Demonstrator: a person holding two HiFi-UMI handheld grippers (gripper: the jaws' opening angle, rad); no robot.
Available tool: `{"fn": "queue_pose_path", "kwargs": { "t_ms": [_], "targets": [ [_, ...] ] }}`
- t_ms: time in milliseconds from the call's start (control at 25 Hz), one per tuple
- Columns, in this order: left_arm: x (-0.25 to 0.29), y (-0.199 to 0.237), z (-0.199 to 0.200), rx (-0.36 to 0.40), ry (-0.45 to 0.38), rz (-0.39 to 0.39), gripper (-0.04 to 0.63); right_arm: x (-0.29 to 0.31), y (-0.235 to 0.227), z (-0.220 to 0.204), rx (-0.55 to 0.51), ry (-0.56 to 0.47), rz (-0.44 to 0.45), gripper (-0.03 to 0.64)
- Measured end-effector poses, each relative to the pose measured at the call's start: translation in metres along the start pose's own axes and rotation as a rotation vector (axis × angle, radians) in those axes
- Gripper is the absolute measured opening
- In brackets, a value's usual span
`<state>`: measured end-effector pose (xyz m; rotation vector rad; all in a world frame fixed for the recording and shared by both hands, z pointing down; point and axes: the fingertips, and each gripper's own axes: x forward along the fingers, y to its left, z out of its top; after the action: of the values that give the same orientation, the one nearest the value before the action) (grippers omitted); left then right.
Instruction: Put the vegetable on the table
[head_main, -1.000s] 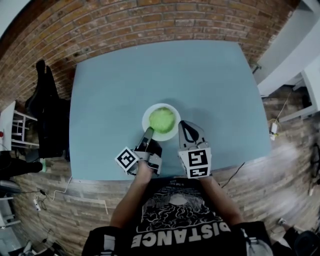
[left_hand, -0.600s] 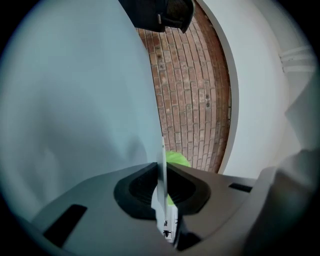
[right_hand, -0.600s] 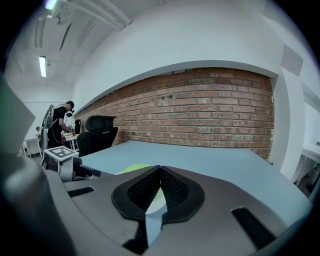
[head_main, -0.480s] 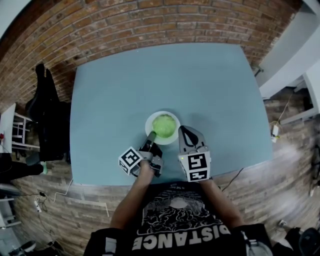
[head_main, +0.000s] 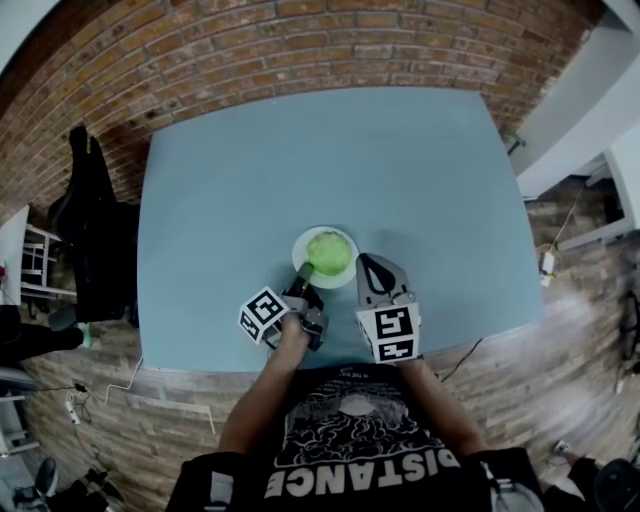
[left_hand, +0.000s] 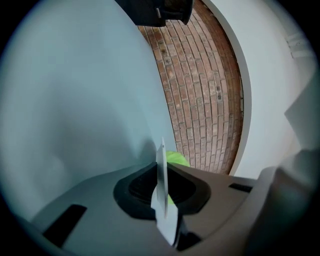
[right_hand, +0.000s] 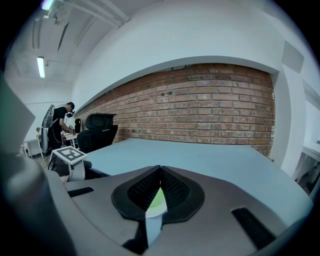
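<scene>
A green leafy vegetable (head_main: 329, 251) lies on a small white plate (head_main: 303, 249) on the blue-grey table (head_main: 230, 180), near its front edge. My left gripper (head_main: 303, 277) is shut on the plate's near-left rim. In the left gripper view the thin white plate rim (left_hand: 161, 180) stands edge-on between the dark pads, with the vegetable (left_hand: 178, 159) just behind it. My right gripper (head_main: 366, 262) sits just right of the plate, jaws shut tip to tip (right_hand: 160, 169). A sliver of green and white shows through the slit below the tips.
A brick wall (head_main: 300, 50) runs behind the table. A black chair (head_main: 95, 230) stands at the table's left side. In the right gripper view a person (right_hand: 60, 122) stands far off to the left, beside a black office chair (right_hand: 97, 131).
The plate with the vegetable has shifted slightly toward the table's front edge with the left gripper on its rim. The right gripper has stayed beside it, almost still.
</scene>
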<state>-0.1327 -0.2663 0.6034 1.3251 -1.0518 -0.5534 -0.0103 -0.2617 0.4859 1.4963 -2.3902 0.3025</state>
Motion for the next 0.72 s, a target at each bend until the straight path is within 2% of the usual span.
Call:
{"fn": "queue_pose_path", "kwargs": {
  "t_ms": [560, 720],
  "targets": [
    [0.007, 0.008, 0.002, -0.004, -0.014, 0.037, 0.034, -0.002, -0.006, -0.009, 0.01, 0.024, 0.006, 0.008],
    [0.008, 0.013, 0.003, -0.005, -0.02, 0.074, 0.034, -0.003, -0.007, -0.011, 0.016, 0.025, 0.009, 0.008]
  ]
}}
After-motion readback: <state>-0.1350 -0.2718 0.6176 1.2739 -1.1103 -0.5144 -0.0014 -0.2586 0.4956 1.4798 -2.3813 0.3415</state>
